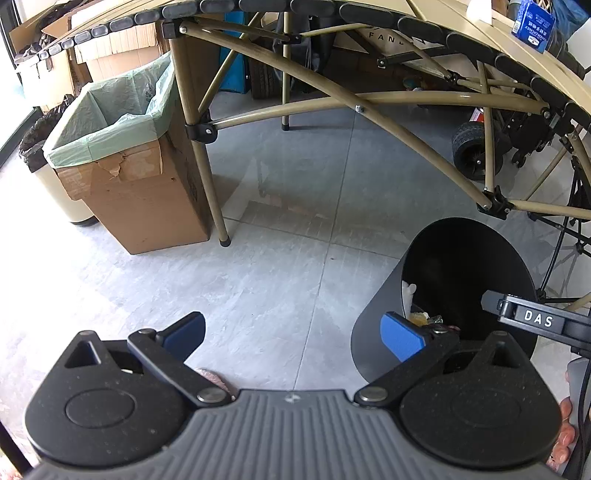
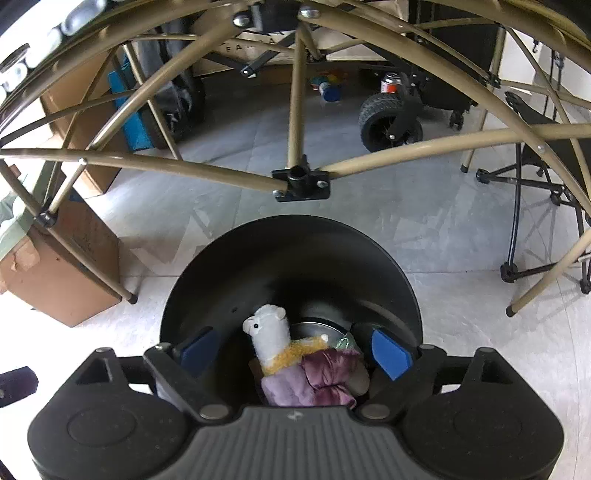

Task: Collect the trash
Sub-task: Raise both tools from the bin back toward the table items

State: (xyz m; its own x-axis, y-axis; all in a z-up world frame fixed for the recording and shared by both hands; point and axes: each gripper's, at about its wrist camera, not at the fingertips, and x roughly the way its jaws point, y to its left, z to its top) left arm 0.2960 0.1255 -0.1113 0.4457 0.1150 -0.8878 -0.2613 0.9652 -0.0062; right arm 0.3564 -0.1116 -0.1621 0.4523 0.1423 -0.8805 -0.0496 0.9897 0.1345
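One round black plastic bin [image 2: 291, 258] stands on the grey tiled floor [image 1: 280, 280] just in front of the tan metal-framed folding tabletop [image 1: 476, 33]. Inside it lie one white plush llama with a yellow fringe collar [image 2: 271, 339] and a crumpled purple satin cloth [image 2: 325, 376], touching each other, over other scraps I cannot make out. The right hand-held gripper [image 2: 295, 352] hangs over the bin mouth, jaws spread wide, holding nothing. The left hand-held gripper [image 1: 293, 334] is likewise wide open and empty, above bare floor beside the bin. One cardboard box lined with a green bag [image 1: 122, 147] stands further left.
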